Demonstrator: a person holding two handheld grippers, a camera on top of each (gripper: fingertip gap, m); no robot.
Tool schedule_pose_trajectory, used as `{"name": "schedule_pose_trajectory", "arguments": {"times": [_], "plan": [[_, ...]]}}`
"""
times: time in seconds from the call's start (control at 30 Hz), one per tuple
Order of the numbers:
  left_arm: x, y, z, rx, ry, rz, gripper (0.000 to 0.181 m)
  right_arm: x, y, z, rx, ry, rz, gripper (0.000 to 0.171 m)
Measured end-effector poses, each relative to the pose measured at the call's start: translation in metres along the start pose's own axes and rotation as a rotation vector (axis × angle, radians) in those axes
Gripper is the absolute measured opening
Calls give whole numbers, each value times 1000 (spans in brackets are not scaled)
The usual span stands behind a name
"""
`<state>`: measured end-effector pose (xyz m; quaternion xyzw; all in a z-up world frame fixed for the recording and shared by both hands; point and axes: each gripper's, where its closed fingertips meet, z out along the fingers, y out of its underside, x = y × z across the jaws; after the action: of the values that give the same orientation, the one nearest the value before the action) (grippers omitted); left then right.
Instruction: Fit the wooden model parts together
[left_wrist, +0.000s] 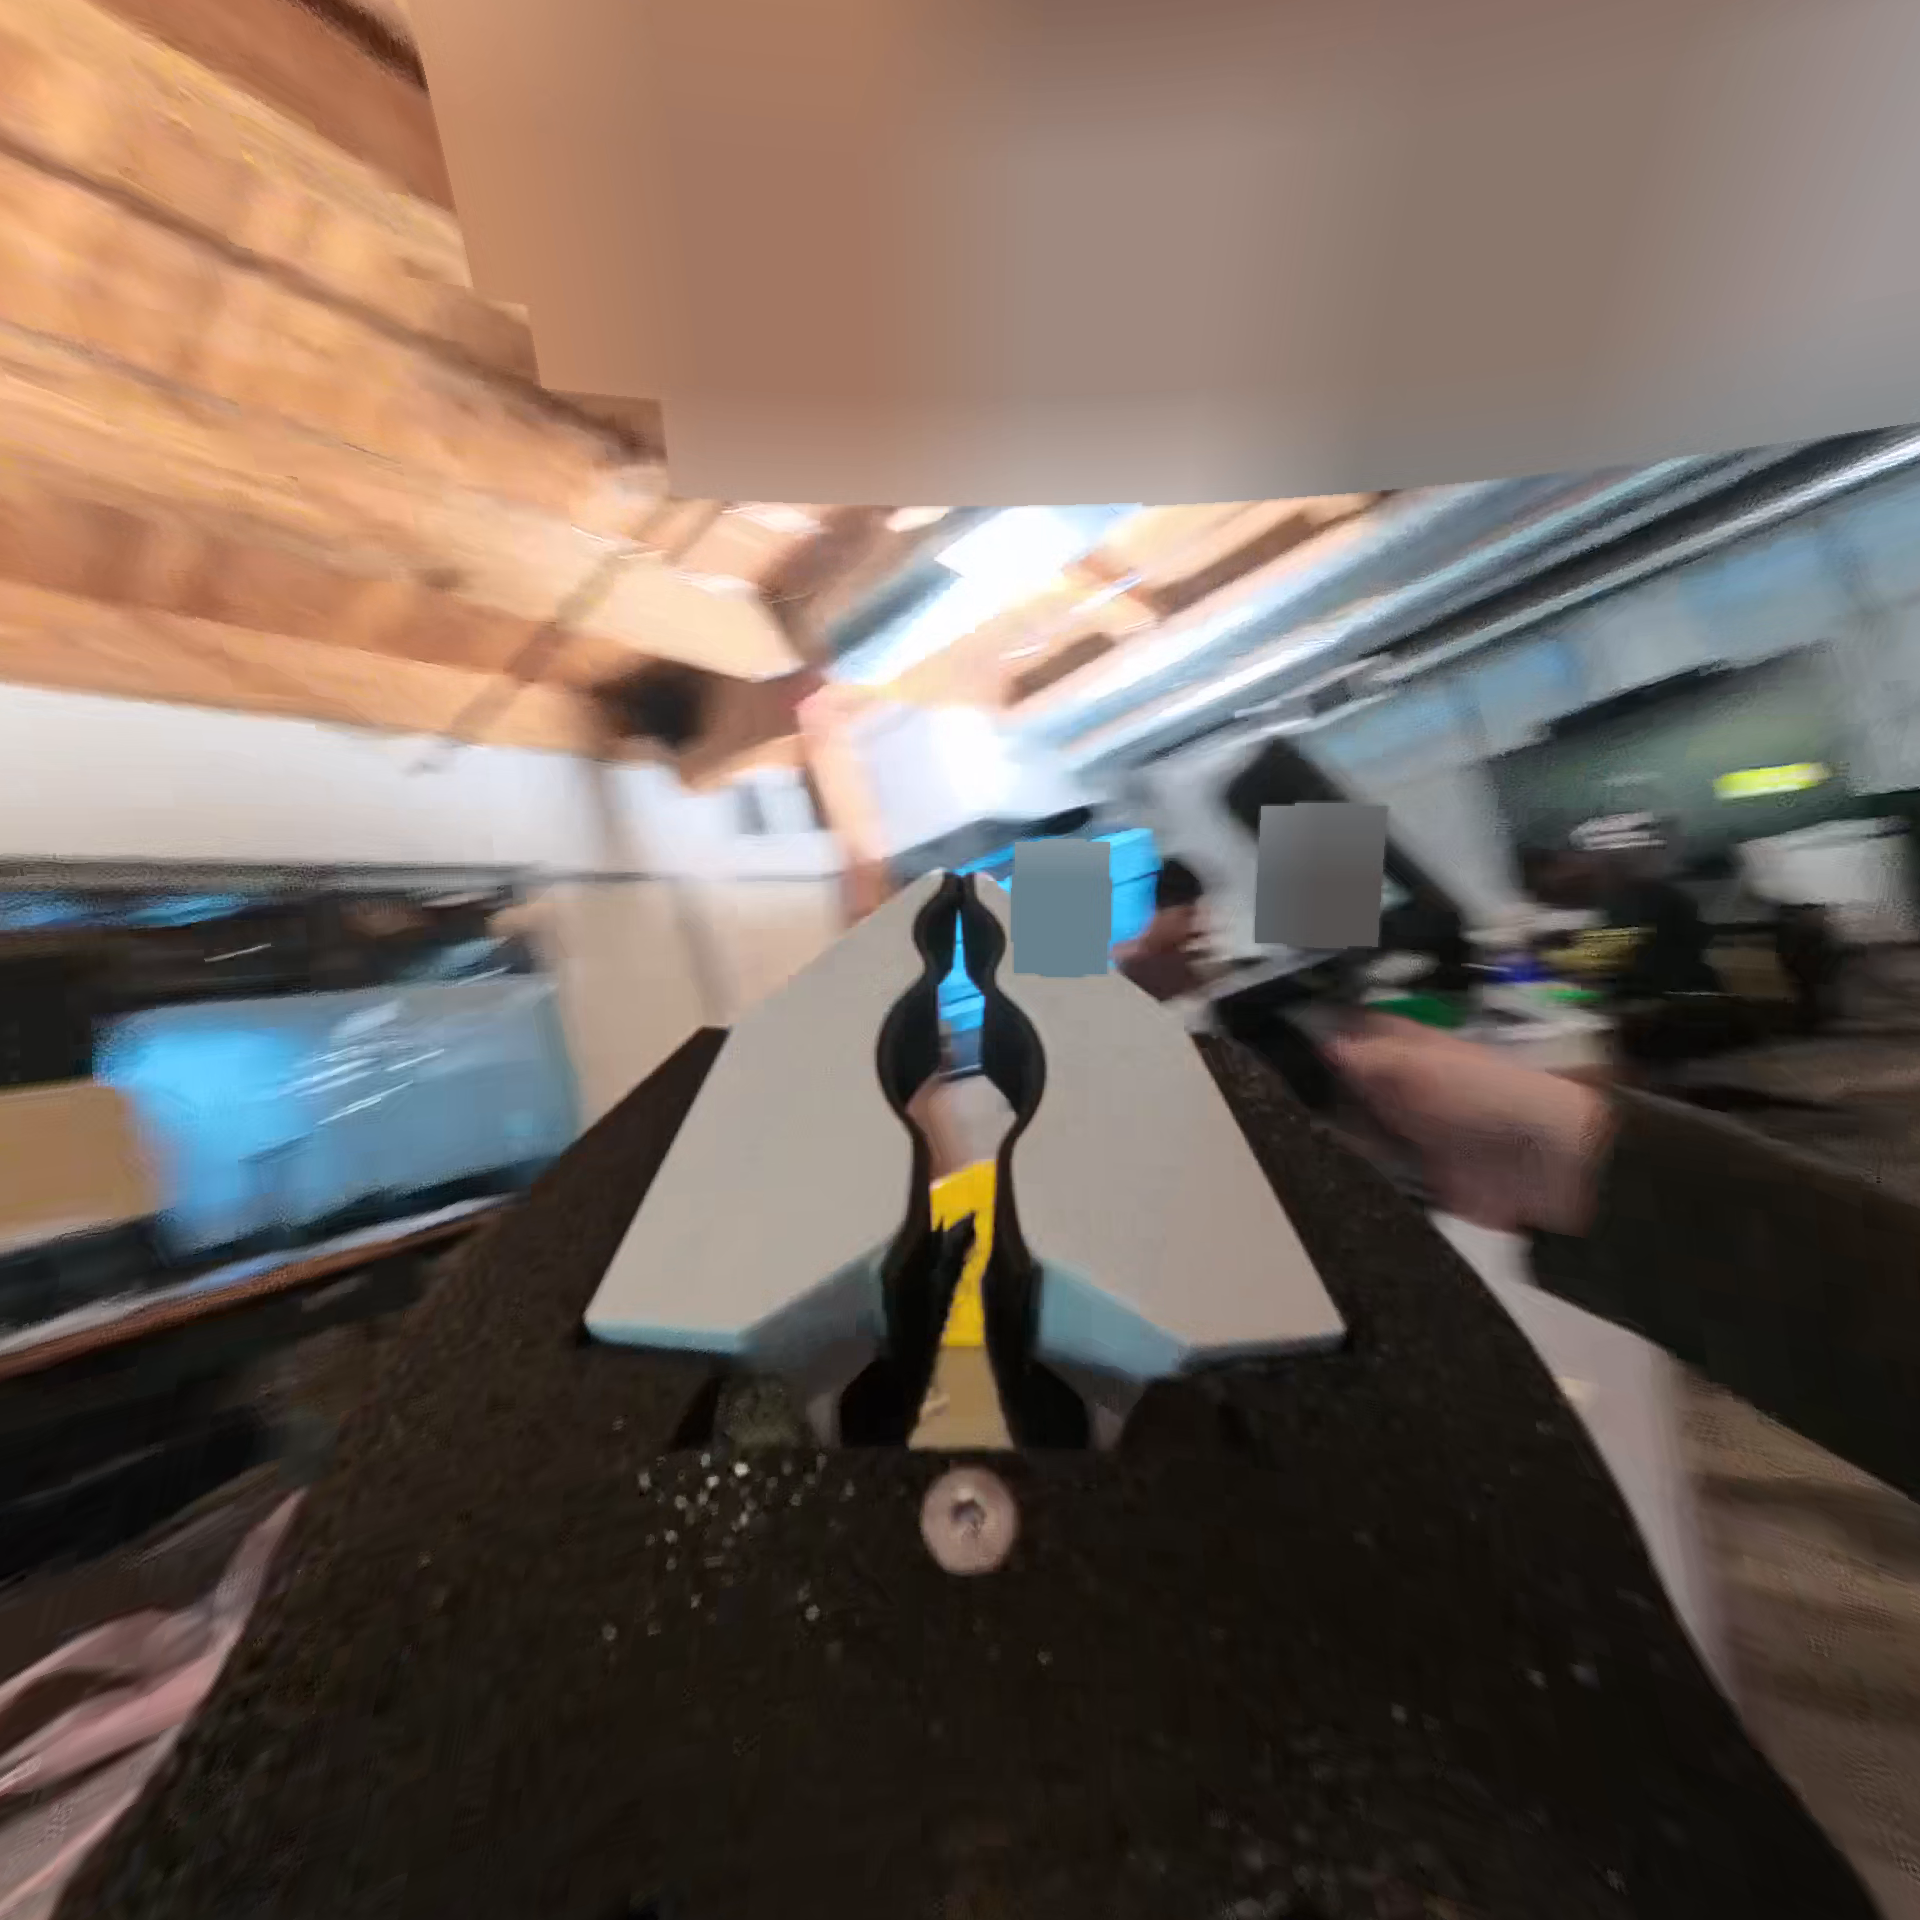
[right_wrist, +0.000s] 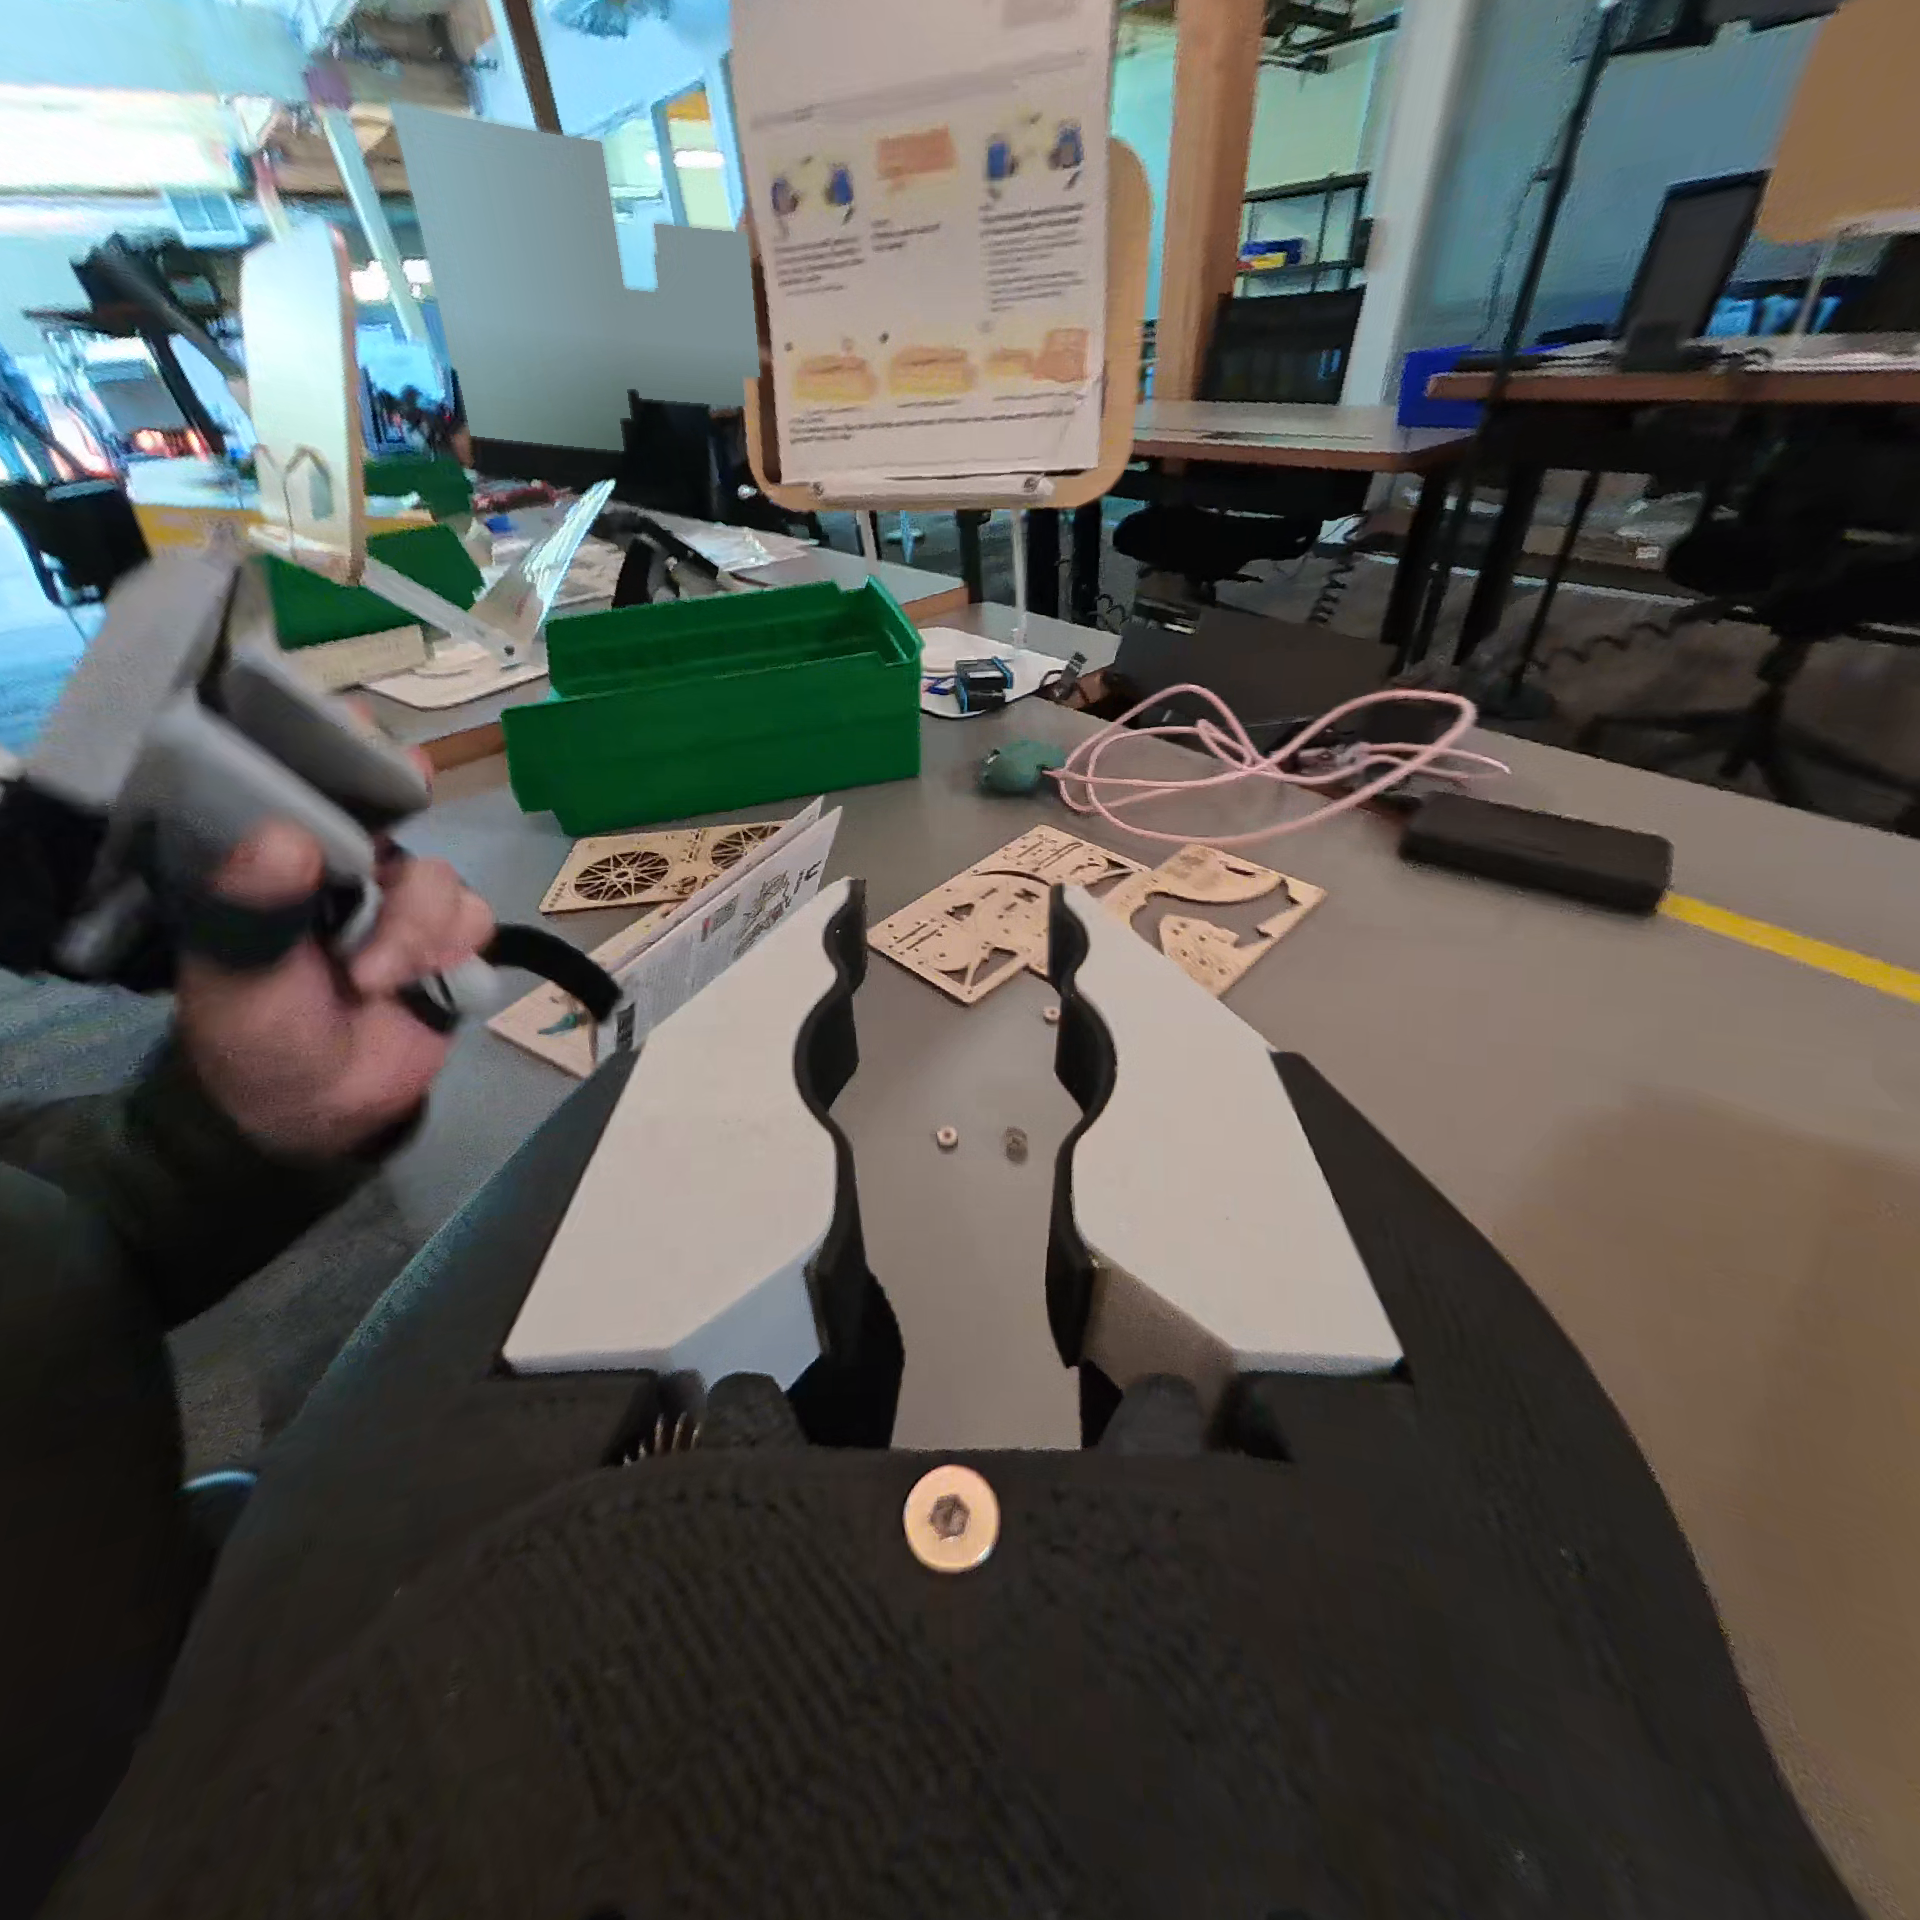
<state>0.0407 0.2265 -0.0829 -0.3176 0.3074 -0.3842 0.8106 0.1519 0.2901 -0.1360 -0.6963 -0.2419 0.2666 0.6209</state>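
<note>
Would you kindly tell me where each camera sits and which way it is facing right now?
Left wrist view: on the left claw, its jaws nearly shut, tilted up toward blurred ceiling and room; a hand shows at right.
Right wrist view: on the right claw, jaws open, facing down over the grey table at the wooden sheets and green bin; the hand holding the left claw shows at left.
Shared: only the room; blur hides any common object.

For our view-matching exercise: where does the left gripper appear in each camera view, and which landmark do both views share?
Left wrist view: the left gripper fills the lower centre, fingers together.
Right wrist view: the left gripper is at the left edge, held in a hand above the table.
Shared landmark: probably the yellow line, a yellow streak between the fingers; blur prevents certainty.
</note>
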Motion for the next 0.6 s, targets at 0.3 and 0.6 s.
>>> {"name": "schedule_pose_trajectory", "arguments": {"times": [0.3, 0.6], "plan": [[-202, -15, -113, -178, -631, 161, 0, -18, 27, 151, -111, -1, -156, 26], [-241, -31, -188, -255, -754, 375, 0, -31, 88, 183, -165, -15, -357, 23]]}}
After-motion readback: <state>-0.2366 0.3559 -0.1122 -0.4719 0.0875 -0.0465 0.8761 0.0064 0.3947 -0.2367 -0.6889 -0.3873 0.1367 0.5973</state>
